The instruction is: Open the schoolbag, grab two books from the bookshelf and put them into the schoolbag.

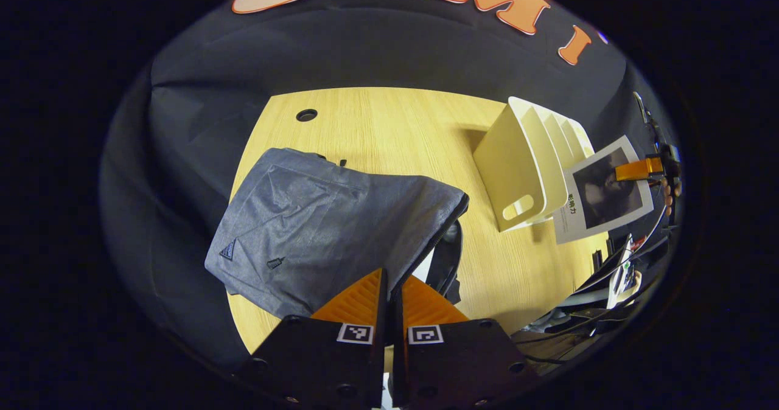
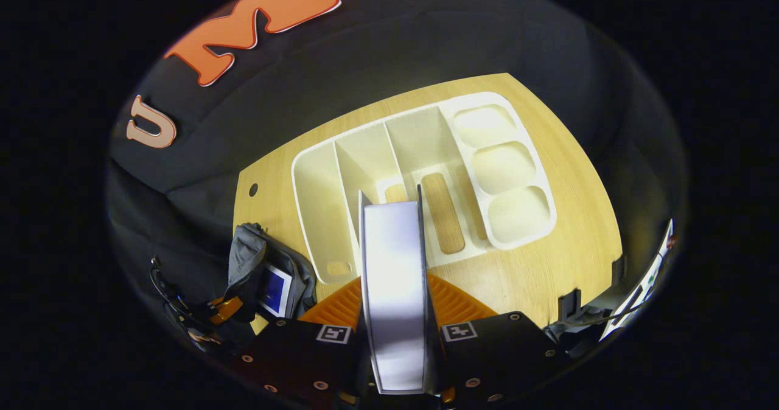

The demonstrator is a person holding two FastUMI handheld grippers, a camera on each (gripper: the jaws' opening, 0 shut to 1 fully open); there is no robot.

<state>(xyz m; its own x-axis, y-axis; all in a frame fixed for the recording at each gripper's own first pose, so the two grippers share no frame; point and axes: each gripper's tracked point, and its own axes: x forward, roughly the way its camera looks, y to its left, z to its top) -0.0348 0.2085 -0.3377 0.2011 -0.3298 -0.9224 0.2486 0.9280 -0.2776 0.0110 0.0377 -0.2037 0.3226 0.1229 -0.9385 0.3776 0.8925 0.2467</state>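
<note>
a: how did the schoolbag [image 1: 322,233] look?
b: grey, soft, lying flat on the wooden table [image 1: 389,124], its dark zipped edge lifted toward the camera. the left gripper [image 1: 389,288] had both fingers pressed together on that edge, holding the mouth up.
a: anything inside?
b: in the right gripper view the schoolbag [image 2: 255,264] gaped, with 1 blue-covered book [image 2: 275,288] tucked in it.
a: and the other book?
b: the second book [image 2: 394,288], pale with a dark spine, stood edge-on clamped between the right gripper [image 2: 395,303] fingers, above the table just before the bookshelf [image 2: 420,173].
a: the bookshelf itself?
b: cream, with upright dividers and 3 small trays, its slots bare. in the left gripper view it stood right of the bag, the held book [image 1: 605,191] beside it.
</note>
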